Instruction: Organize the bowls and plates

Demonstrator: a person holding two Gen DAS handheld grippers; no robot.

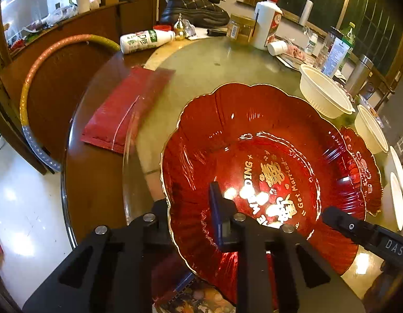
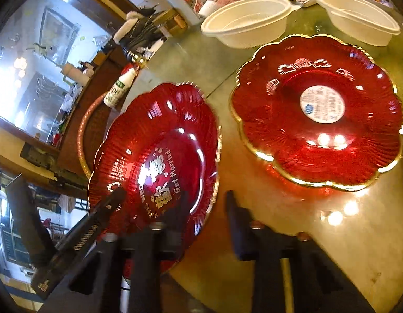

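On the round glass-topped table (image 1: 201, 60) we are holding a red scalloped plate with gold lettering (image 1: 253, 161) tilted up off the surface. Our left gripper (image 1: 191, 216) is pinching its near rim, one finger over the inside face and the other behind it. Our right gripper (image 2: 204, 208) is standing open, its left finger lying over this plate's lower edge, the right finger over bare table, gripping nothing. A second red plate (image 2: 318, 135) is lying flat just beside it, a round white label at its centre. Two white bowls (image 2: 245, 20) are sitting beyond the plates, near a white bottle (image 1: 266, 20). A red packet (image 1: 123, 109) is lying to the left.
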